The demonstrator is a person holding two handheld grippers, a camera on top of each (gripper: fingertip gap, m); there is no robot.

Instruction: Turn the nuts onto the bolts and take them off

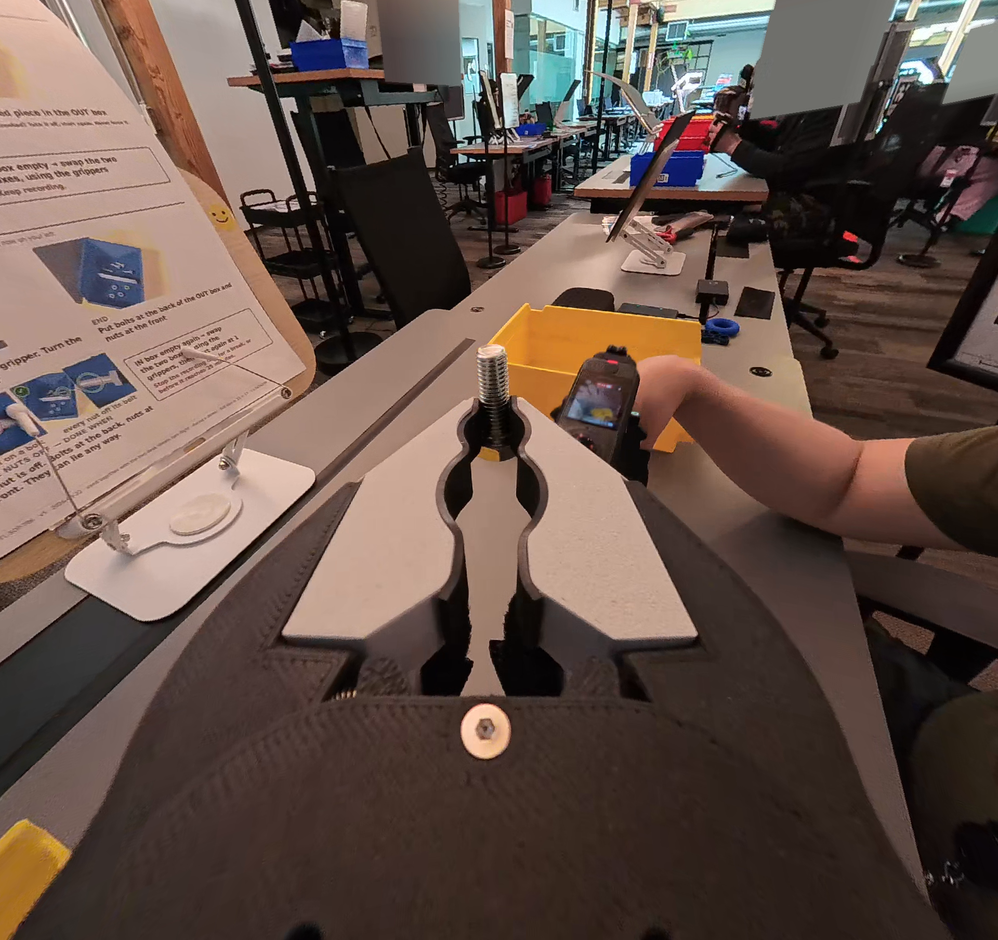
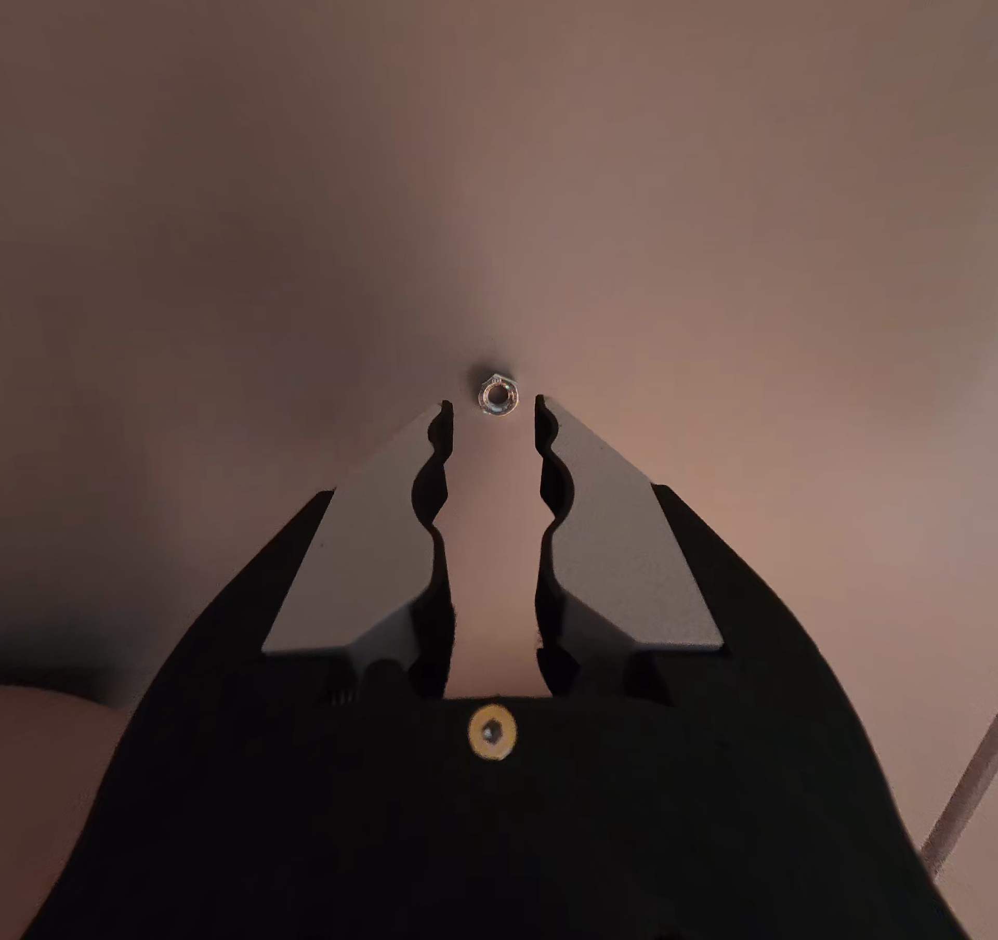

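My left gripper (image 1: 492, 417) is shut on a silver threaded bolt (image 1: 491, 380). The bolt stands upright with its threaded end sticking up past the fingertips. My right gripper (image 2: 492, 407) is open and points down at a flat, dim surface. A small silver hex nut (image 2: 498, 395) lies there, hole facing me, just beyond the gap between the fingertips. In the left wrist view the back of the right gripper (image 1: 598, 407) with its small screen is held by a hand and reaches down into a yellow bin (image 1: 551, 342).
A grey table (image 1: 745, 487) holds the yellow bin. An instruction sheet on a stand (image 1: 124, 320) is at the left. A second stand (image 1: 651, 244), a black box (image 1: 712, 290) and a blue ring (image 1: 721, 328) lie farther back. A person sits at the far right. Across from one pair of fingers to the other is roughly 30 cm.
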